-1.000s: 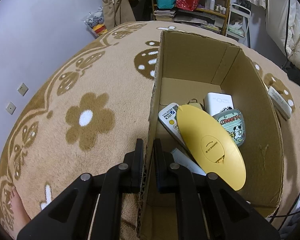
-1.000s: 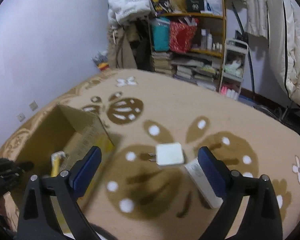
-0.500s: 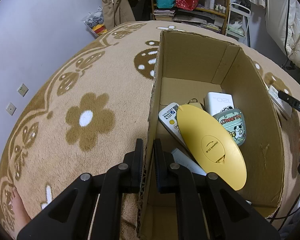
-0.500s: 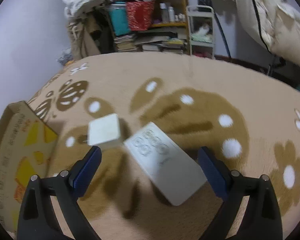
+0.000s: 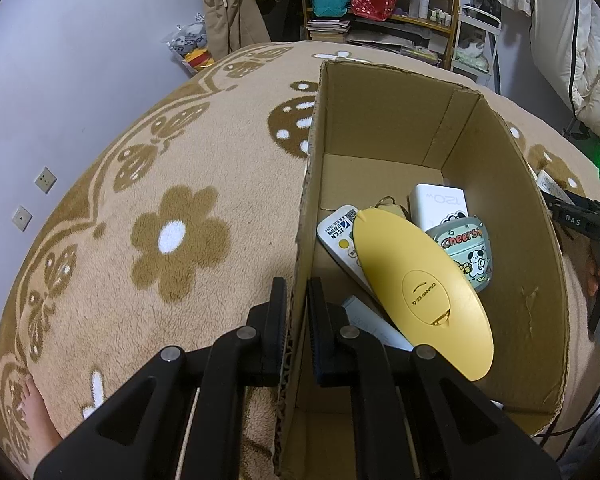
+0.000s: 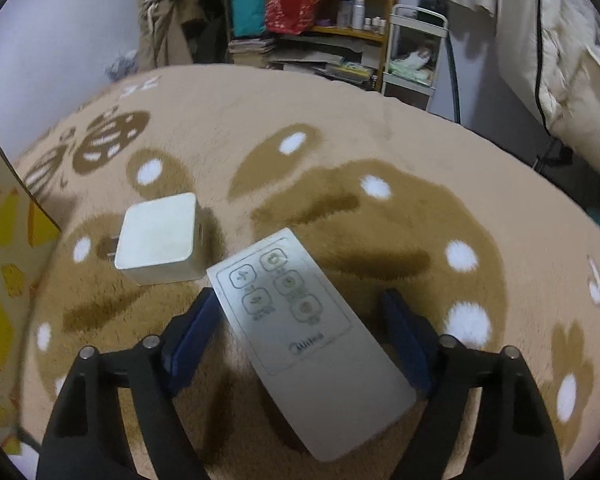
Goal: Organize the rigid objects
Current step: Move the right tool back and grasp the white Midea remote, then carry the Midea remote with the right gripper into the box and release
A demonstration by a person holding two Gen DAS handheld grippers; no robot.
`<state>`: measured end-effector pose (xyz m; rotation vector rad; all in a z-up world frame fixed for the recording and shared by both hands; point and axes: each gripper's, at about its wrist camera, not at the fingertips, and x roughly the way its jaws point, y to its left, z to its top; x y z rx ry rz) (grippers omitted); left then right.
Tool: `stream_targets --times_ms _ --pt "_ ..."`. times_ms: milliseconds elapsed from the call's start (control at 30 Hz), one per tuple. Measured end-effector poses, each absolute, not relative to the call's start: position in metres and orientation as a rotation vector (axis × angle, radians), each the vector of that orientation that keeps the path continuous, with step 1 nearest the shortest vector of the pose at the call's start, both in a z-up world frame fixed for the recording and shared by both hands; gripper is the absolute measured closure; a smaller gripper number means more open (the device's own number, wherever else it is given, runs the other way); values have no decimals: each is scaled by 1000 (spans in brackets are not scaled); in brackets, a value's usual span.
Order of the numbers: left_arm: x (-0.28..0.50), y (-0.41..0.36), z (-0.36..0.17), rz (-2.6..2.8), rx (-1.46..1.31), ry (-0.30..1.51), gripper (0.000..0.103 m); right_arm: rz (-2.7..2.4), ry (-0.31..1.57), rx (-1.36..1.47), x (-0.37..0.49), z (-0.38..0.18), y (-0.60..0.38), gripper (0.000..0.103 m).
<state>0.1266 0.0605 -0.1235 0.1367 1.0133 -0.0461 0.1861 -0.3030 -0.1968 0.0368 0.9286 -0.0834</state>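
Note:
My left gripper (image 5: 297, 292) is shut on the near left wall of the open cardboard box (image 5: 380, 120). One finger is outside the wall and one inside. In the box lie a yellow oval lid (image 5: 416, 288), a white power bank (image 5: 440, 204), a green "Cheers" case (image 5: 464, 252) and a white remote (image 5: 338, 236). On the carpet beside the box, my right gripper (image 6: 302, 320) straddles a grey-white fan remote (image 6: 300, 340). Its jaws are closing, with small gaps still showing between the blue pads and the remote. A white charger cube (image 6: 158, 240) lies just left of it.
The box's printed outer side (image 6: 4, 260) stands at the left edge of the right wrist view. A cluttered shelf (image 6: 320, 20) and a white trolley (image 6: 412, 52) line the far wall, with bedding (image 6: 572, 80) at the right. A bare foot (image 5: 36, 412) rests on the carpet at the near left.
My right gripper has sunk toward the carpet and come over the fan remote, and its jaws have narrowed. The left gripper and the box have not moved.

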Motion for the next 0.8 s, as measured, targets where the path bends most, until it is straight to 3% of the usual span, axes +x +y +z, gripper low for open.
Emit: stream_targets --times_ms 200,800 --pt "127 61 -123 -46 138 1014 94 -100 935 48 180 -193 -305 50" --pt "126 60 -124 -47 134 1014 94 -114 845 183 143 -154 -303 51"
